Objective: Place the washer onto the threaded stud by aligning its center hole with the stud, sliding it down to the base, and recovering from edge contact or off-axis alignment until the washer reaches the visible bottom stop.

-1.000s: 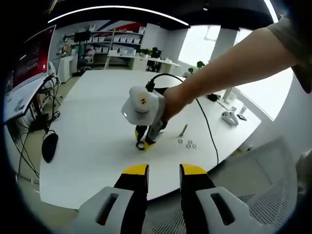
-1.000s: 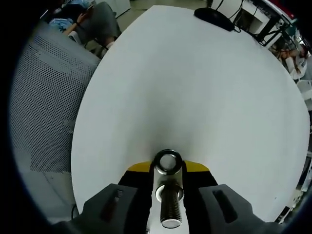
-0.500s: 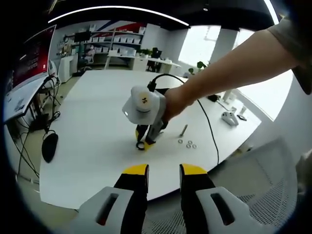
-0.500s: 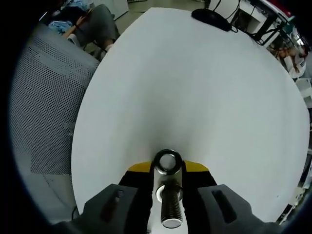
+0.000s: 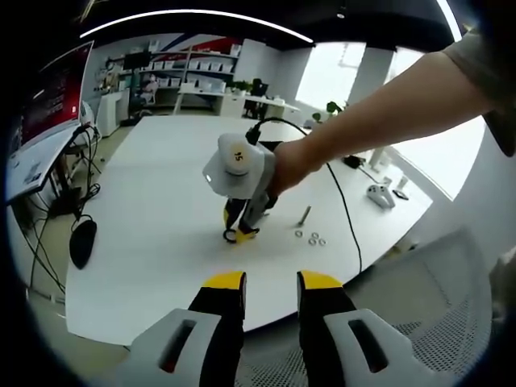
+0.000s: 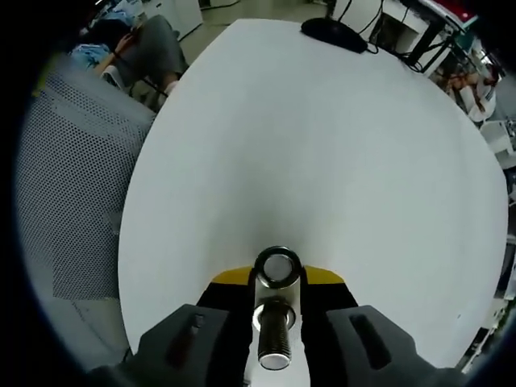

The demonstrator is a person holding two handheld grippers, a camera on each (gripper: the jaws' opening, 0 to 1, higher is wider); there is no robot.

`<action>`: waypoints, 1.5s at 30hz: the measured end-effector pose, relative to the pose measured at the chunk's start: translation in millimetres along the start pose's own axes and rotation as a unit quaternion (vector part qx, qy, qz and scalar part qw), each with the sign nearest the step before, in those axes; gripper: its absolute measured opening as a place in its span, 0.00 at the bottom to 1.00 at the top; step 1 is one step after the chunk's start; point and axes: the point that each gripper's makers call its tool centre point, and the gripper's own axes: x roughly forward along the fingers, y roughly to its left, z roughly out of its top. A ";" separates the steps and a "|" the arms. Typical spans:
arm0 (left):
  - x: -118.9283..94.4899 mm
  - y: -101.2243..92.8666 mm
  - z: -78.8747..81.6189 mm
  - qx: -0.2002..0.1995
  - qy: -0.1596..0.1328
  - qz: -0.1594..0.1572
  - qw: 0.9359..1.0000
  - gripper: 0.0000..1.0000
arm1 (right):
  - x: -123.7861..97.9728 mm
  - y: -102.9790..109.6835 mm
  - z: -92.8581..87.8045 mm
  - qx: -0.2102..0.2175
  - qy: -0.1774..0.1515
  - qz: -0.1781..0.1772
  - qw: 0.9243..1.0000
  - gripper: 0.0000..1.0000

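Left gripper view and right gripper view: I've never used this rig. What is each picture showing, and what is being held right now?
There is no robot arm. A person holds a two-finger gripper in each hand, and a fisheye camera rides on each one.

The left gripper view looks out along the left gripper, whose yellow-tipped fingers are apart with nothing between them. Ahead, the person's hand holds the right gripper tip-down over a white table. On the table beside it lie a loose bolt and three small washers.

The right gripper view looks down that gripper's own fingers at the table. They are closed on a threaded stud that points back at the camera, with a metal ring at its far end.
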 end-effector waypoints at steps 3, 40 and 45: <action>0.0 -0.2 -0.1 0.000 0.000 0.000 1.000 0.23 | -5.1 -1.9 1.3 0.010 -0.006 -0.001 1.000 0.22; 0.0 -1.1 0.9 0.003 -0.002 -0.001 1.000 0.23 | -77.5 -1.3 -26.9 0.075 -0.032 -0.015 0.997 0.22; 0.2 -1.1 0.6 0.004 -0.001 -0.001 1.000 0.23 | -69.5 4.7 -32.3 0.070 -0.020 -0.011 0.997 0.22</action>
